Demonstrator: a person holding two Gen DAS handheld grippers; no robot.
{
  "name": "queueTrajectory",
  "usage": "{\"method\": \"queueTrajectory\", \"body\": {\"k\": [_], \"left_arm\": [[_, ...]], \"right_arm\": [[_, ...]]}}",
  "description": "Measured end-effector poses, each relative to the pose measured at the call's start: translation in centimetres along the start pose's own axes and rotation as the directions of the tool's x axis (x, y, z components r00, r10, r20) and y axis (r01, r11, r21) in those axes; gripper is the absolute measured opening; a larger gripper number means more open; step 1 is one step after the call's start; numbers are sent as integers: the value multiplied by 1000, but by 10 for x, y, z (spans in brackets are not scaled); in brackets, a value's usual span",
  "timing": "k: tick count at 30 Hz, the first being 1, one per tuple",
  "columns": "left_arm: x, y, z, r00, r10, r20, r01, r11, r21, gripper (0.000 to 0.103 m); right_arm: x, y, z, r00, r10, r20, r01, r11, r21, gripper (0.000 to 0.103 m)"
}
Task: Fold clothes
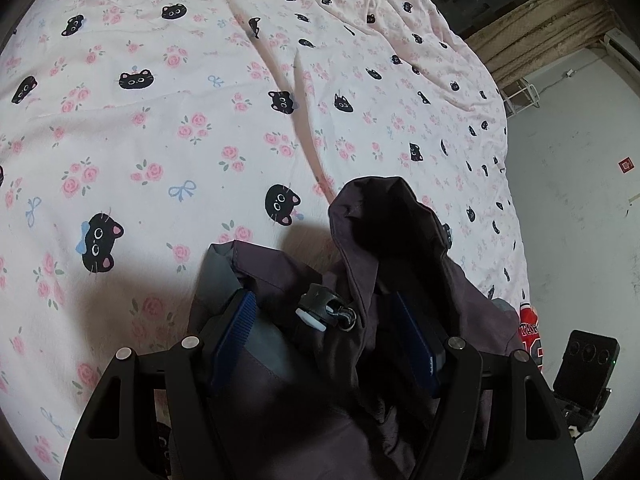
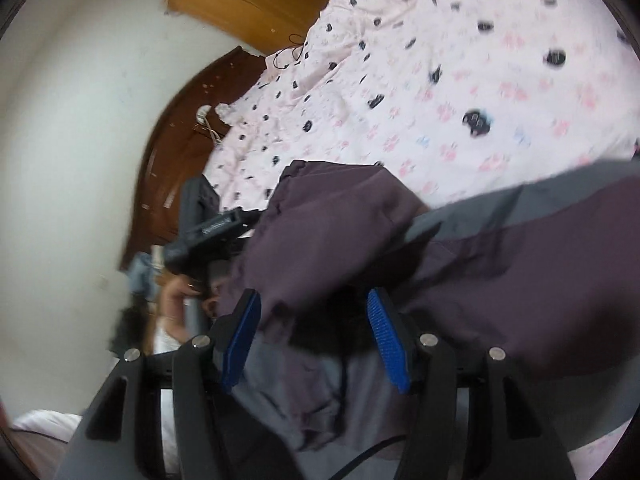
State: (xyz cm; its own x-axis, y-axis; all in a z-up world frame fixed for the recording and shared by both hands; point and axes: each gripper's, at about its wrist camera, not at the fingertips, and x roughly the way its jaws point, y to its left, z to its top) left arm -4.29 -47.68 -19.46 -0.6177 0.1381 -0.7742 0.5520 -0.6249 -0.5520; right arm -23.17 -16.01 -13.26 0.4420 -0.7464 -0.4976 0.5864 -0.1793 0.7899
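Holding bunched purple jacket (image 1: 384, 264) between your left gripper (image 1: 328, 344) fingers, above the cat-print bed (image 1: 160, 120). Your right gripper (image 2: 312, 340) fingers stand apart, cloth between them, pads not pressing. That view is blurred.

Each hand-held gripper, the left (image 1: 324, 344) and the right (image 2: 316, 340), is matte black plastic with two forked arms. Round silver screw heads sit on the arm joints. The fingers (image 2: 386, 336) carry bright blue ribbed pads. The person's hand (image 2: 176, 296) shows beside something white.
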Motion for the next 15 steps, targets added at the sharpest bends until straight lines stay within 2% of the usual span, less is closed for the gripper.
{"method": "queueTrajectory", "body": {"k": [6, 13, 15], "left_arm": [[1, 0, 0, 1000, 2, -1, -2, 1000, -2, 65], [0, 0, 0, 1000, 3, -1, -3, 1000, -4, 65], [-1, 0, 0, 1000, 2, 1, -2, 1000, -7, 65]], "right_arm": [[0, -20, 11, 999, -29, -14, 29, 999, 40, 58], [27, -33, 21, 999, 3, -32, 0, 994, 105, 57], [32, -32, 26, 999, 22, -26, -19, 994, 111, 34]]}}
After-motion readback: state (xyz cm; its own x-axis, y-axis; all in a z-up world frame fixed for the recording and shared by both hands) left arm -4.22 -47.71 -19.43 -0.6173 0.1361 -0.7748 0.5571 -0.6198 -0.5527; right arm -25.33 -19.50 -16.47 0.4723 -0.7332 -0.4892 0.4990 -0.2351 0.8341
